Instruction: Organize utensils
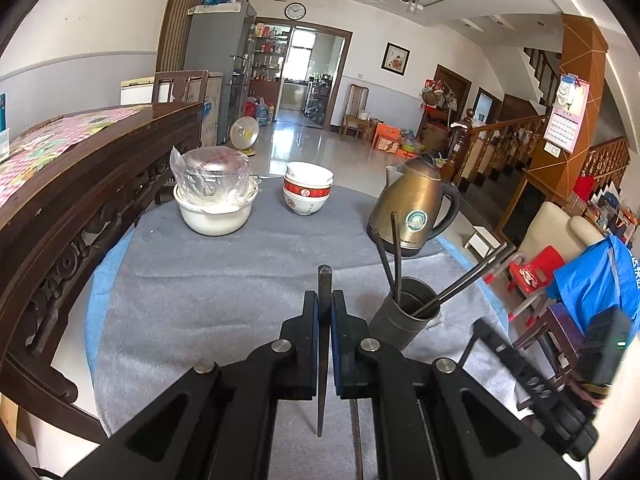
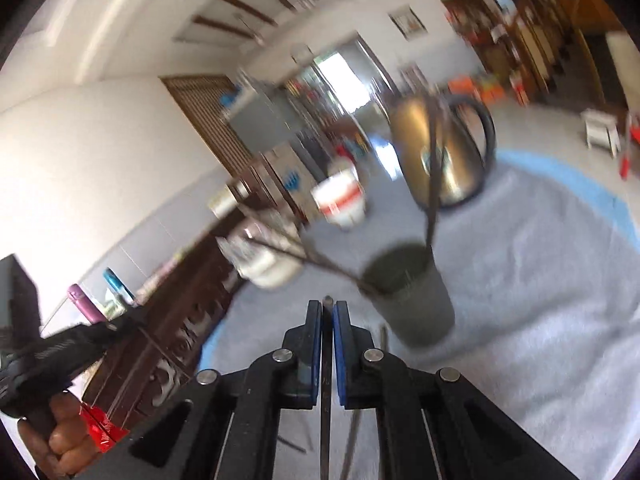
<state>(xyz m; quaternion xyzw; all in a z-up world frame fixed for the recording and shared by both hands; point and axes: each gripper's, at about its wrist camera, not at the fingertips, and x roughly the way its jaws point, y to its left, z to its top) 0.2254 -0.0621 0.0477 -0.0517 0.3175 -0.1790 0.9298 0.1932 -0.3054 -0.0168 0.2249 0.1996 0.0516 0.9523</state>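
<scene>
A dark grey cylindrical holder (image 1: 406, 318) stands on the grey cloth and holds several dark chopsticks (image 1: 460, 284) that lean out of it. My left gripper (image 1: 325, 300) is shut on one dark chopstick (image 1: 323, 356), held upright just left of the holder. The right wrist view is blurred by motion. There my right gripper (image 2: 328, 310) is shut on another dark chopstick (image 2: 326, 400), just left of and in front of the same holder (image 2: 412, 300). The right gripper's body shows at the right edge of the left wrist view (image 1: 540, 384).
On the cloth-covered round table (image 1: 224, 280) stand a white pot with a bagged steel pot (image 1: 214, 194), stacked red-and-white bowls (image 1: 307, 188) and a brass kettle (image 1: 414, 212). A carved dark wooden table (image 1: 80, 208) borders the left. A loose chopstick (image 2: 352, 440) lies under my right gripper.
</scene>
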